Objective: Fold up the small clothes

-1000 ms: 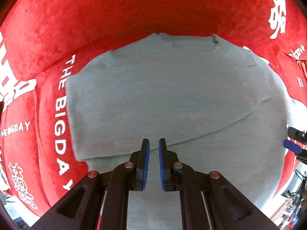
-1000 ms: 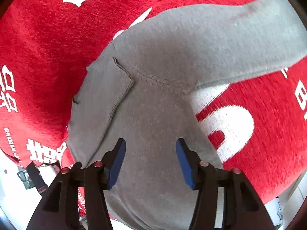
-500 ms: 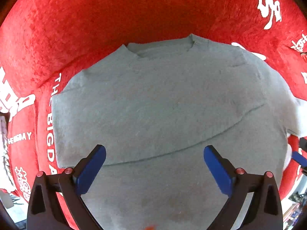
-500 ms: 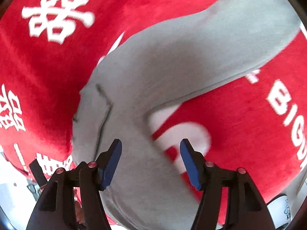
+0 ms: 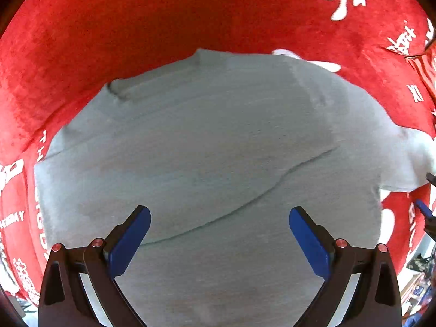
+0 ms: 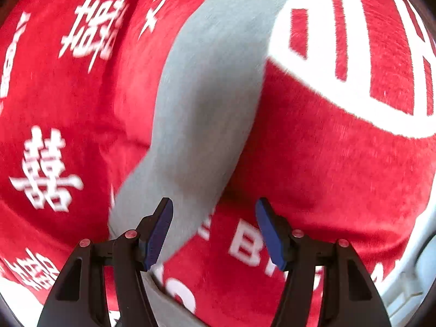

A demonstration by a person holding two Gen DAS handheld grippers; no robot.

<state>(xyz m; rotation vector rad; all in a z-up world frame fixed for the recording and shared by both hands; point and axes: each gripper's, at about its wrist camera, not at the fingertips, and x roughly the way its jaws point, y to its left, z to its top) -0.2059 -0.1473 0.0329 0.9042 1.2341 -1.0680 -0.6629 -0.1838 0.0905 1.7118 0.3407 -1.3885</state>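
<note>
Just now your left tongs (image 5: 219, 238) sprang wide and empty over the grey shirt (image 5: 207, 158) (fold released). Your right tongs (image 6: 214, 227), partly open, held nothing beside the sleeve (image 6: 207, 103), probably next.

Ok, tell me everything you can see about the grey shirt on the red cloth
The grey shirt is a plain, soft knit with a ribbed neckline at its far edge. It lies flat on a red cloth printed with white lettering. A diagonal fold edge crosses its body, so part already looks folded over. One long sleeve stretches out straight across the cloth. The left gripper hangs open above the body and the right gripper open beside the sleeve; neither holds it.
</note>
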